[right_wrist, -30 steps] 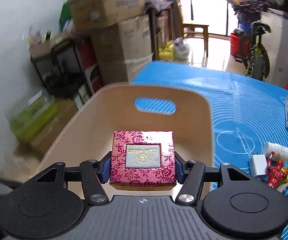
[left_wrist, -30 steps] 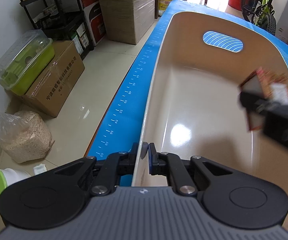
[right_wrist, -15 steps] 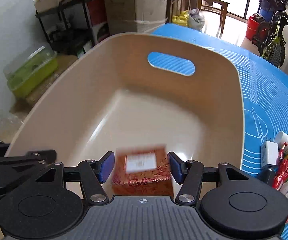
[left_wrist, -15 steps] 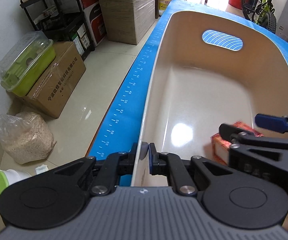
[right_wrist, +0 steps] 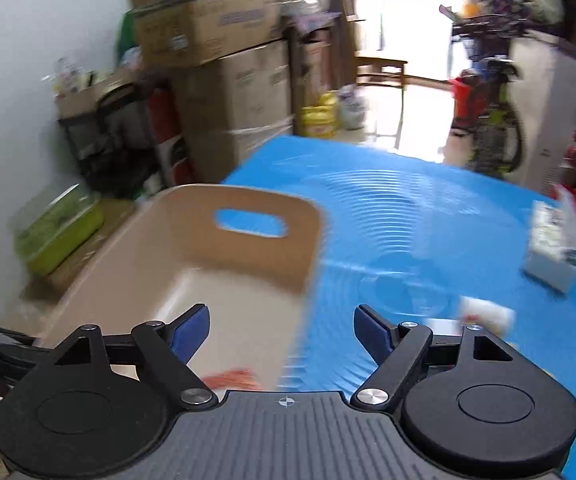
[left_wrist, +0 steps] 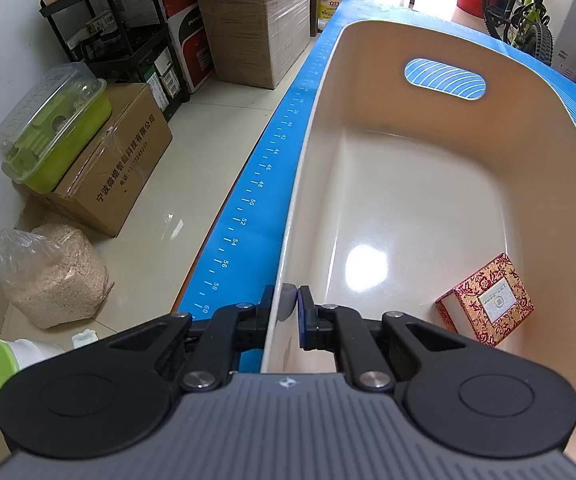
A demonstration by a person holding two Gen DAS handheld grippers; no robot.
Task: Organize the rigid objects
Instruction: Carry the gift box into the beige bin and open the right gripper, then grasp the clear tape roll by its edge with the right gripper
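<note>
A beige plastic bin (left_wrist: 548, 152) stands on the blue mat (left_wrist: 255, 184). My left gripper (left_wrist: 291, 306) is shut on the bin's near left rim. A red patterned box (left_wrist: 486, 298) with a pale label lies on the bin floor at the near right. In the blurred right wrist view my right gripper (right_wrist: 281, 330) hangs over the bin's right wall (right_wrist: 296, 264), its jaws opening with nothing between them. A red smear of the box (right_wrist: 233, 378) shows just under the gripper body.
On the mat to the right lie a white carton (right_wrist: 552, 248), a small white roll (right_wrist: 488, 314) and a white block beside it. Cardboard boxes (left_wrist: 247, 20), a shelf, a green container (left_wrist: 51, 128) and a sack of grain (left_wrist: 51, 276) stand on the floor at the left.
My right gripper let the red box drop into the bin, spread its fingers, then lifted and swung right out of the left wrist view. The left gripper kept its hold on the rim.
</note>
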